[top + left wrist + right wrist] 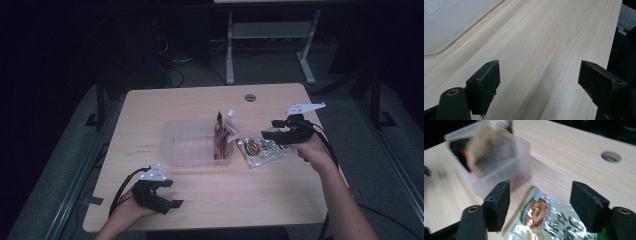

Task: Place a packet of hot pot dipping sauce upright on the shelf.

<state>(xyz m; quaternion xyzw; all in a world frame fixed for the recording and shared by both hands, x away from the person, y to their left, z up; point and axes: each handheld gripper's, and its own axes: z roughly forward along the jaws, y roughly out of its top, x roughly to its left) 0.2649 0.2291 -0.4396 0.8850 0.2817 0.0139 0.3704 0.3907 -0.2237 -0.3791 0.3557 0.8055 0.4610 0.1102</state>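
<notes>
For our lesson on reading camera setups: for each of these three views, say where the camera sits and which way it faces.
High view: above the person's side, looking forward and down on the table; both forearms and each hand-held gripper show.
Left gripper view: rides the left hand-held gripper, looking along open jaws over bare wood toward the clear bin.
Right gripper view: rides the right hand-held gripper, open jaws over the snack packet, facing the bin.
Shared: the bin and table appear in all three.

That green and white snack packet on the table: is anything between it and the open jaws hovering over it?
Nothing visible. The right gripper has its jaws open directly over the snack packet, which lies flat on the table beside the clear plastic bin. The bin's wall stands close to the packet's left edge.
</notes>
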